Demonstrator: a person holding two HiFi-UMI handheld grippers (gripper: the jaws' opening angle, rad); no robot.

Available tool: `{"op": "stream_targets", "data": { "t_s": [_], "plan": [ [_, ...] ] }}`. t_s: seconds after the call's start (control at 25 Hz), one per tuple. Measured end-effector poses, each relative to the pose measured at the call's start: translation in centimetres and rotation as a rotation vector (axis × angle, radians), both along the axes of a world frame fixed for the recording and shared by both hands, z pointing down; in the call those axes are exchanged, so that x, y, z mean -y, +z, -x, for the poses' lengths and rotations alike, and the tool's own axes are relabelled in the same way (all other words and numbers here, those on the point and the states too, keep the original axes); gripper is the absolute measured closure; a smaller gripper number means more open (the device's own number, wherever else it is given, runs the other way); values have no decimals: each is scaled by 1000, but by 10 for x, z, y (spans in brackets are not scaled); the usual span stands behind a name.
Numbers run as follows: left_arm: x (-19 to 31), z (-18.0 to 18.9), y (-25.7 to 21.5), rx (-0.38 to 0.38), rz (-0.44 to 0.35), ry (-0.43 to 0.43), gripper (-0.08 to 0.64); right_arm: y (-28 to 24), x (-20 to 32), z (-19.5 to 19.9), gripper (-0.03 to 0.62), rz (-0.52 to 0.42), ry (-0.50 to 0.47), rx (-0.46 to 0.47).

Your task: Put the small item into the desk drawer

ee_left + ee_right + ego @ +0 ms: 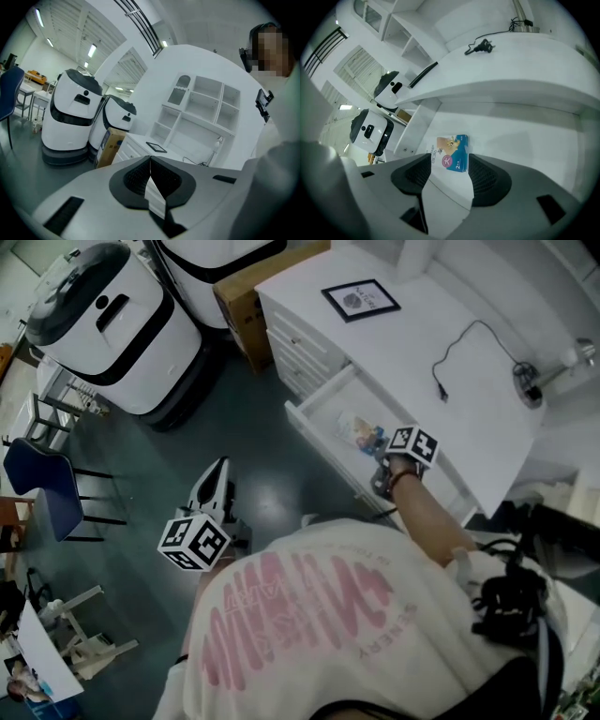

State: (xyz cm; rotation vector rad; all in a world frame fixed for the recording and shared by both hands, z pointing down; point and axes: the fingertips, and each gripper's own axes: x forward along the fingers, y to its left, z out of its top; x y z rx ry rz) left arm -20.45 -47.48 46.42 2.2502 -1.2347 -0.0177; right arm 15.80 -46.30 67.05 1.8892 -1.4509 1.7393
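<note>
The small item, a blue and white packet (362,432) (451,152), lies flat on the bottom of the open desk drawer (317,430) (525,140). My right gripper (386,454) (450,176) hangs over the drawer, just short of the packet. Its jaws stand apart, with the packet showing beyond the gap and nothing between the pads. My left gripper (221,467) (150,161) is held low over the floor, away from the desk, pointing toward it. Its pads meet and hold nothing.
On the white desk top (441,324) are a framed picture (360,299), a black cable with plug (441,390) and a lamp base (530,381). A cardboard box (244,296) and white robots (103,324) stand left of the desk. A blue chair (42,488) is at far left.
</note>
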Motion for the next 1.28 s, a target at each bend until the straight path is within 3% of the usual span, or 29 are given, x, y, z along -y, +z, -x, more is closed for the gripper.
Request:
{"op": "stream_targets", "data": {
  "t_s": [0.16,0.44,0.52,0.72,0.96,1.28],
  "plan": [
    [-24,-4,-17,-5,-19,29,531,-34,-13,-3,400,-48,-1,-30],
    [-73,3,-52,-14,-91,40,531,-105,-45,-8,458,-237,70,-28],
    [-87,8,-59,-26,-103,37,531,-124,-57,1,492,-290,79,0],
    [-135,11,-73,-68,-120,51,531,-173,-96,31,509,-444,80,105],
    [-187,11,-82,-37,-130,37,531,-231,-153,59,541,-618,-4,120],
    [-238,-8,-101,15,-155,8,528,-297,-214,93,555,-805,-163,-44]
  ]
}}
